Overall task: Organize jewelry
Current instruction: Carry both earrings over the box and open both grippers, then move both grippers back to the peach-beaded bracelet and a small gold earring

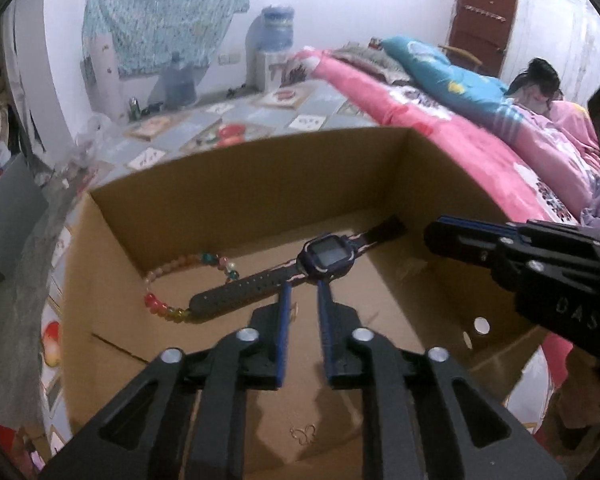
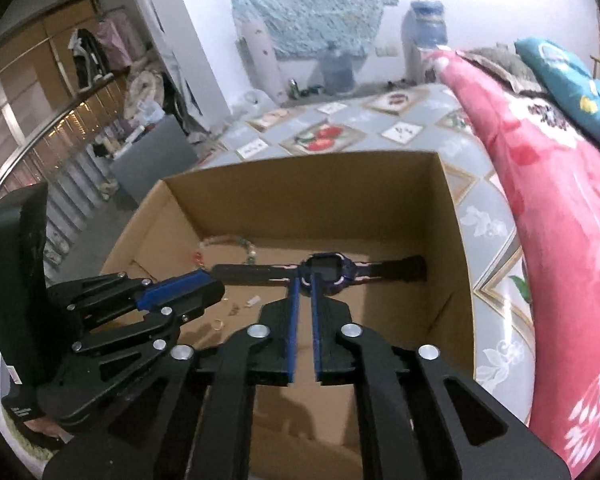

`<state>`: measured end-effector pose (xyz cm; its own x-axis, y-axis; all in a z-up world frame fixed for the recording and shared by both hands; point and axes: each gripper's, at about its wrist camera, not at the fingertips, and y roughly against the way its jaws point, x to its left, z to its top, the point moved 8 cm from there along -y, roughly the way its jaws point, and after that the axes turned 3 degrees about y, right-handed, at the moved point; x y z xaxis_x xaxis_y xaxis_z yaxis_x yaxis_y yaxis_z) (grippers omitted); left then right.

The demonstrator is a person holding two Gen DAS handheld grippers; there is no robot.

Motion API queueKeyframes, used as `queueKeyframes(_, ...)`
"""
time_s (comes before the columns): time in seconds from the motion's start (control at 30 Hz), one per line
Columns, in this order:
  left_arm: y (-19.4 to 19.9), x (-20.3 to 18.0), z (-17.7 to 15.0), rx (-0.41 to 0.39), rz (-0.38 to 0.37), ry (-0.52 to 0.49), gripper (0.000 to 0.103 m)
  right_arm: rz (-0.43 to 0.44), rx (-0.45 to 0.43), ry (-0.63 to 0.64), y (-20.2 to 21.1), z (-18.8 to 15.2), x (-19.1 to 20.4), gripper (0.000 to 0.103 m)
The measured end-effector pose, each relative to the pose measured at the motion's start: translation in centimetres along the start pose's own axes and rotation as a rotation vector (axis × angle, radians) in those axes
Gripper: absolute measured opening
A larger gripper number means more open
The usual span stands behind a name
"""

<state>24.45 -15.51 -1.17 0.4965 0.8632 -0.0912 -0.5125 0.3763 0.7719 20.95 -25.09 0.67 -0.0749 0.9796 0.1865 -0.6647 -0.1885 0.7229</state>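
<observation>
An open cardboard box point(image 1: 260, 184) holds a dark smartwatch point(image 1: 326, 258) with a long strap, lying across its floor; it also shows in the right wrist view point(image 2: 328, 270). A colourful bead bracelet point(image 1: 168, 306) lies partly under the strap. A thin gold butterfly piece point(image 1: 304, 434) lies on the box floor near me. My left gripper point(image 1: 303, 286) hangs over the box, fingers slightly apart and empty, tips close to the watch. My right gripper point(image 2: 305, 278) is likewise slightly open and empty above the watch. Small rings point(image 2: 218, 324) lie on the floor in the right view.
The box point(image 2: 300, 176) sits on a patterned blue-grey mat point(image 2: 400, 120). A bed with pink bedding point(image 2: 540, 200) runs along the right. A person point(image 1: 536, 84) sits at the far right. Water jugs point(image 1: 276, 28) stand by the far wall. Clutter point(image 2: 140, 120) lines the left.
</observation>
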Motion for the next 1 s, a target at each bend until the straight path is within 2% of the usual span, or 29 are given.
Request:
queueKeyframes(0.03,-0.1,0.1,0.0,0.001,-0.001,0.012,0.023,0.004,-0.002,-0.007,0.0,-0.1,-0.1,0.018)
queueKeyframes(0.2,0.9,0.2,-0.1,-0.021,0.000,0.025,0.032,0.014,-0.035,-0.011,1.4,-0.2,-0.3,0.026)
queueKeyframes(0.47,5.0,0.2,-0.5,-0.094,-0.012,0.062,0.038,0.037,-0.106,-0.018,4.8,-0.4,-0.1,0.037)
queueKeyframes(0.73,10.2,1.6,-3.1,-0.166,0.009,0.120,0.040,0.027,-0.188,0.033,9.4,-1.5,0.9,0.054)
queueKeyframes(0.87,12.2,3.2,-5.0,-0.185,0.044,0.152,0.042,-0.022,-0.233,0.030,12.1,-2.2,-1.0,0.057)
queueKeyframes(1.0,13.8,5.4,-7.7,-0.193,0.084,0.215,0.042,-0.063,-0.216,-0.020,13.4,-3.8,-4.3,0.057)
